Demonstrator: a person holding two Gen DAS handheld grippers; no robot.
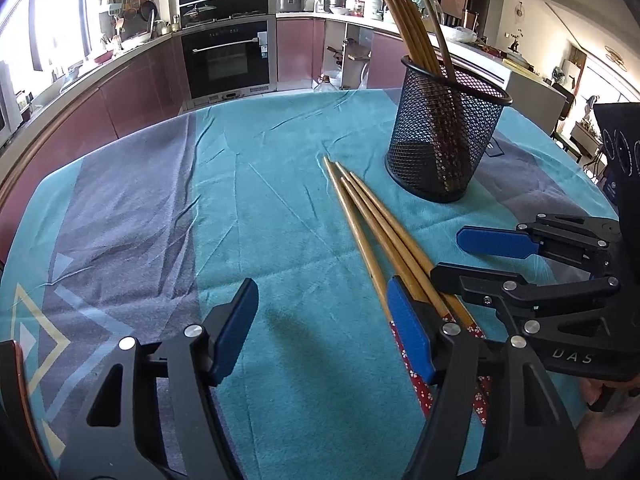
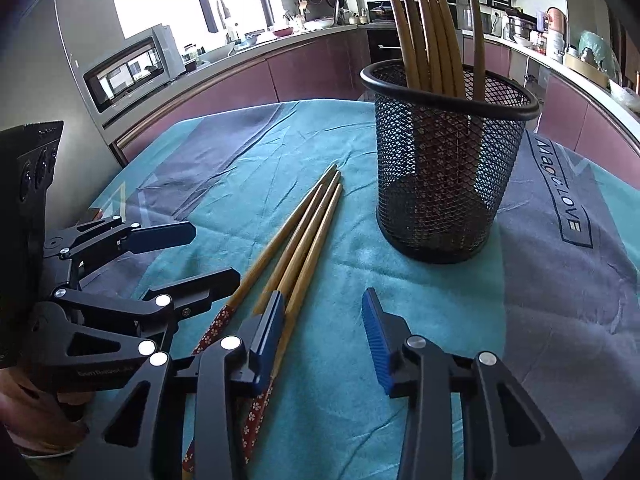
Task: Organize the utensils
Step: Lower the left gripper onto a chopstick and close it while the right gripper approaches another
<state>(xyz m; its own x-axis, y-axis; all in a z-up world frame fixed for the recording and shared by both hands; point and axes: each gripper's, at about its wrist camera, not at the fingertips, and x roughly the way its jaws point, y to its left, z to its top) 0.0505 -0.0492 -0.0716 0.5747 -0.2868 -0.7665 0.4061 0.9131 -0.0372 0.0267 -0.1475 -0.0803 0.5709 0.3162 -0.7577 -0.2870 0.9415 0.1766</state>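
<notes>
Two grippers sit low over the table, both with jaws spread apart and gripping nothing. The left gripper [image 1: 324, 328] has only teal cloth in the gap between its blue pads; the right-hand finger [image 1: 410, 332] of that pair lies over the patterned red handles of the loose chopsticks [image 1: 372, 224]. The right gripper [image 2: 326, 340] is equally wide, its left-hand finger [image 2: 270, 340] resting across the same bundle, while bare cloth fills the space between its fingers.

Four loose chopsticks lie flat, close together and fanned slightly, their thin tips pointing away from both sets of jaws and toward the mesh holder [image 1: 446, 128]. Their handle ends pass under the inner fingers of the two grippers, which crowd together over that spot; each gripper shows from the side in the other's camera.

Beyond the chopstick tips, ahead of the right gripper and ahead-right of the left one, the black mesh holder stands upright with several more chopsticks [image 2: 430, 28] leaning in it, tips up. It is apart from the loose bundle.

Underneath spreads a wrinkled teal and grey tablecloth [image 1: 160, 208]. Farther off are kitchen counters and a built-in oven [image 1: 228, 60].
</notes>
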